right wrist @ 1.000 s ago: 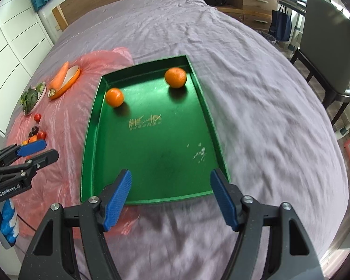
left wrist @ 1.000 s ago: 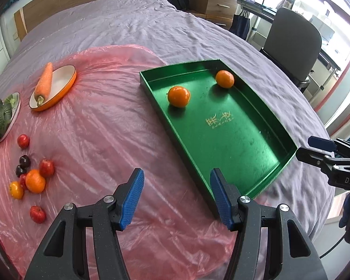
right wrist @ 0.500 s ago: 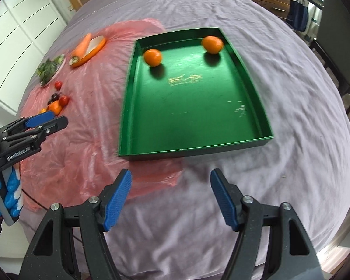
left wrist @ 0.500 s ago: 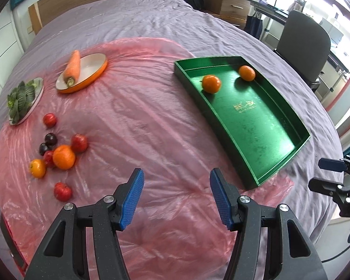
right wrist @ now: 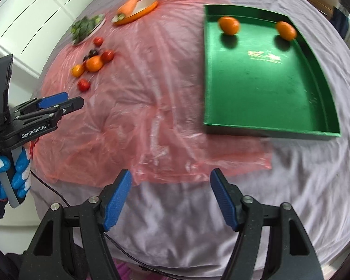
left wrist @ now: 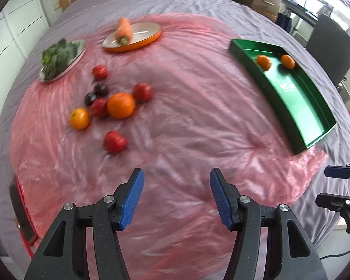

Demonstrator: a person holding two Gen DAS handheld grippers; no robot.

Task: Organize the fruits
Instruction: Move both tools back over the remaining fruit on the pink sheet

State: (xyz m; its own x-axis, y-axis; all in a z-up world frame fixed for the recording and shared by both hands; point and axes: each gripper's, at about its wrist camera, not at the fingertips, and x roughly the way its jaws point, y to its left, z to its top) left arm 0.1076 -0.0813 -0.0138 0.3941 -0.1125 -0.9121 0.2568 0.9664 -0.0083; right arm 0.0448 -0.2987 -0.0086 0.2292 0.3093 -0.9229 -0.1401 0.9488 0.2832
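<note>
Resting on a grey bedspread [right wrist: 291,175], a pink plastic sheet [left wrist: 186,121] carries most of the produce, while a green tray [right wrist: 256,88] sits at its right edge, partly on the sheet and partly on the cloth. Two oranges lie in the tray near its far wall — one [right wrist: 229,25] toward the left corner, the other [right wrist: 285,30] toward the right, well apart. On the sheet a loose cluster of seven pieces remains: one large orange [left wrist: 120,105] in the middle, one smaller yellow-orange fruit [left wrist: 79,118] to its left, three red fruits around them [left wrist: 142,91] [left wrist: 98,107] [left wrist: 99,72], two dark plums [left wrist: 96,93] behind, and a fourth red fruit [left wrist: 114,141] lying apart, nearest the camera — eight in all with it. Beyond sit one orange-rimmed plate [left wrist: 149,38] bearing one carrot [left wrist: 124,30], and one dish of leafy greens [left wrist: 58,58]. The left gripper [left wrist: 175,196] hovers above bare plastic, jaws apart and empty. The right gripper [right wrist: 170,198] hangs over the sheet's near hem, its blue pads likewise spread with nothing between them.
</note>
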